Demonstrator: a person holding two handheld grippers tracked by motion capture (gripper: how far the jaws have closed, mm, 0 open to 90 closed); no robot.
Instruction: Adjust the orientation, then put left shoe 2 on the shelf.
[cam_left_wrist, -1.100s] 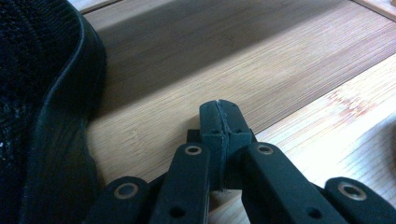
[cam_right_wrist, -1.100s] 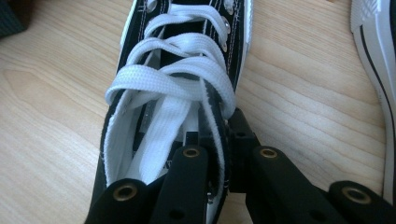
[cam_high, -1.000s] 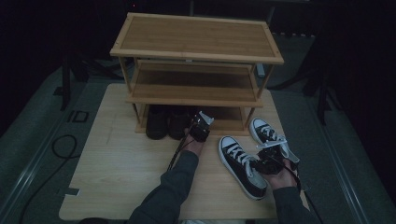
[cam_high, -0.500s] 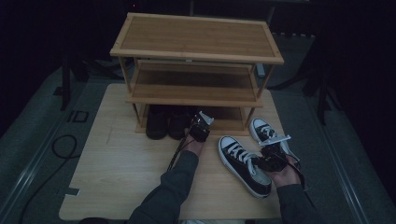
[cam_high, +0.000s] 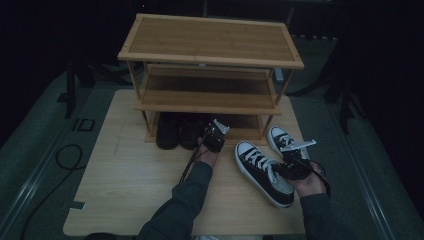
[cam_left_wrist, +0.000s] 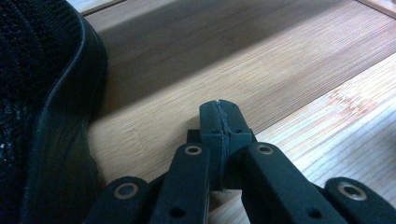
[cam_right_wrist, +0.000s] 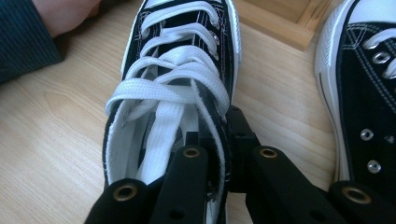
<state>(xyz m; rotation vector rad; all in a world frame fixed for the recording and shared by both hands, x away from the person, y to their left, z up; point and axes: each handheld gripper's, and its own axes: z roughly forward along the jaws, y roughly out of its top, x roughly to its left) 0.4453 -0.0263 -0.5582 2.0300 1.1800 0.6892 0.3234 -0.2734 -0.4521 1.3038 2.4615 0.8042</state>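
Observation:
A black high-top sneaker with white laces (cam_high: 260, 170) lies on the wooden table in front of the rack. My right gripper (cam_high: 281, 171) is shut on its collar. In the right gripper view one jaw sits inside the sneaker (cam_right_wrist: 182, 60) and the other outside, and the right gripper (cam_right_wrist: 219, 140) pinches the side wall. The second sneaker (cam_high: 280, 140) (cam_right_wrist: 369, 84) lies just to the right. My left gripper (cam_high: 216, 131) (cam_left_wrist: 219, 116) is shut on nothing, low at the rack's bottom level, beside a black shoe (cam_left_wrist: 42, 93).
A bamboo shoe rack (cam_high: 210, 55) with two shelves stands at the back of the table (cam_high: 130, 185). Two black shoes (cam_high: 170, 132) sit under its lowest shelf at the left. A cable (cam_high: 65, 155) lies on the floor at the left.
My right gripper has risen a little, and the sneaker's heel end has come up with it. The left gripper has kept still.

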